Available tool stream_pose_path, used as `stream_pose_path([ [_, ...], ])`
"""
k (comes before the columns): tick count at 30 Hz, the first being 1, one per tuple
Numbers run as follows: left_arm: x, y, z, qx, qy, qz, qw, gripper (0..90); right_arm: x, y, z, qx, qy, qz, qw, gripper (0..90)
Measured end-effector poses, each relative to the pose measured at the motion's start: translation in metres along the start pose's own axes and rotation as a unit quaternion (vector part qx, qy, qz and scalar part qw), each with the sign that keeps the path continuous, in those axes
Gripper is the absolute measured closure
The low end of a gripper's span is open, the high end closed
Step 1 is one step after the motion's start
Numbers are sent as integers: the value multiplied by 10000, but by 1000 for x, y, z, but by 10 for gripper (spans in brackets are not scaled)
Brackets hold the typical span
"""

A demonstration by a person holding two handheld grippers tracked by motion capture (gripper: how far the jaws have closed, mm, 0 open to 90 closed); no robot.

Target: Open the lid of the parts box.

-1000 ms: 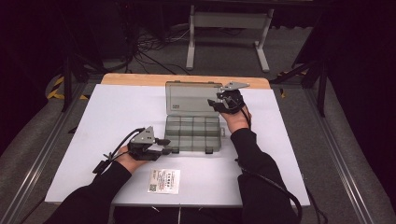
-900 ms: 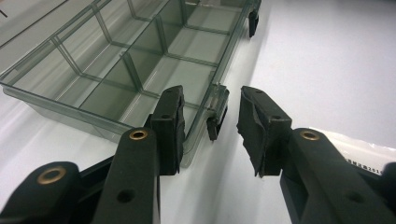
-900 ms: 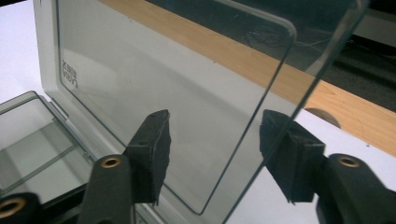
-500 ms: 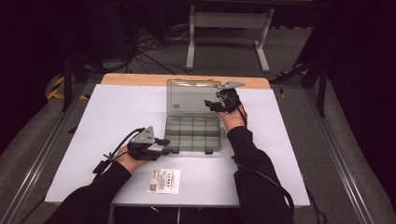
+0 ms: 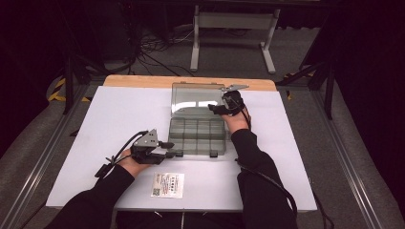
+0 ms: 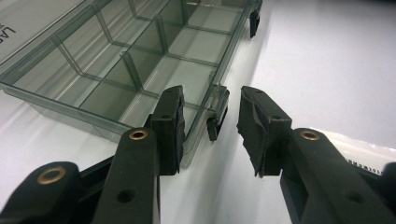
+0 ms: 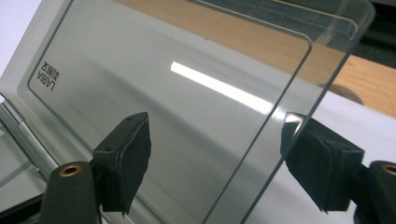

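Moved: right gripper [image 5: 220, 108] has sunk slightly; its jaws have just been opening, straddling the raised lid [image 7: 187, 93] unpressed.
Left gripper [image 6: 210, 128]: partly open around the front latch [image 6: 217, 116], one pad against the wall.
Compartment box [image 5: 197, 136]: mid-table, open.

The clear box [image 5: 197, 136] sits mid-bench, its raised lid [image 5: 196, 99] walling off the far side. Broad bare bench [image 5: 114, 114] lies open to its left, a narrower strip to its right. A paper card [image 5: 168, 184] lies flat near the front edge, blocking nothing.
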State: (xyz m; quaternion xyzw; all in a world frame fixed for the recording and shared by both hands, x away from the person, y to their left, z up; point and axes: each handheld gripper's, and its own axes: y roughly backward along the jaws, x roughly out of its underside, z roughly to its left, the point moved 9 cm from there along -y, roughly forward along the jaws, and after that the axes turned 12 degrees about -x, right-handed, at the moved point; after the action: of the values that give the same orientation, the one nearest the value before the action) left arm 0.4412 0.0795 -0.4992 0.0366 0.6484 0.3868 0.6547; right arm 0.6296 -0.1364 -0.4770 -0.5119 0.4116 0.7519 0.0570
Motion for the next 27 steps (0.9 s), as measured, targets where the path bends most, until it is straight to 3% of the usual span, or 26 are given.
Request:
stream_pose_path([
  [12,0,0,0,-8,-3,6,10000,610,11,-4,-3,-143,-259,105,9995,233],
  [27,0,0,-1,18,-30,25,10000,612,12,-9,-4,-198,-370,119,9990,202],
])
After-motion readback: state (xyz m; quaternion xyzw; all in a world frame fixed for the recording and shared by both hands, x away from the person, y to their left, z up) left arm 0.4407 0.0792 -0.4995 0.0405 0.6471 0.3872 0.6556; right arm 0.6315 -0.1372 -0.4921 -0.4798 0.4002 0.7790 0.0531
